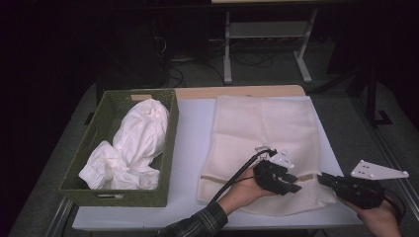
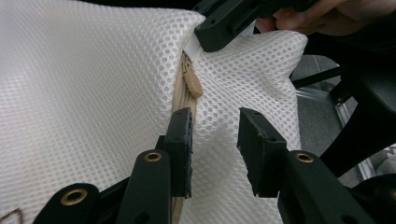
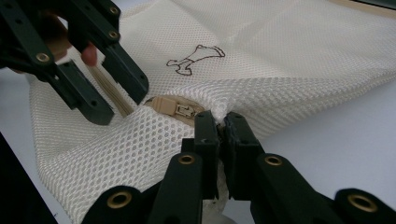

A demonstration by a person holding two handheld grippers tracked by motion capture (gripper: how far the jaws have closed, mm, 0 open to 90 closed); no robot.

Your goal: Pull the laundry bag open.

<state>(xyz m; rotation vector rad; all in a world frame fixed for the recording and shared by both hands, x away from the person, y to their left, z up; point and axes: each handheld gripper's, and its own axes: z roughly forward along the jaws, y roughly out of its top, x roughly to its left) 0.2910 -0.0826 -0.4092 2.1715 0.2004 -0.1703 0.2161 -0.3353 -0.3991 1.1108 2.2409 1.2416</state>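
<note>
The white surface (image 1: 192, 128) carries a green woven basket (image 1: 106, 133) at 9 o'clock, holding crumpled white cloth (image 1: 133, 143). A cream mesh laundry bag (image 1: 262, 128) lies flat at the centre and toward 3 o'clock. At its 6 o'clock edge, the right gripper (image 3: 219, 122) is clamped tight on a fold of mesh beside the tan zipper pull (image 3: 183, 110). The left gripper (image 2: 215, 123) stands partly apart astride the zipper (image 2: 180, 95), pads not pressing.

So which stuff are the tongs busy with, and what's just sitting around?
In use:
- mesh bag
- its tan zipper pull
- right tongs, pinching the mesh
- left tongs, open beside the zipper

Lying about:
- green basket
- white cloth inside it
</note>
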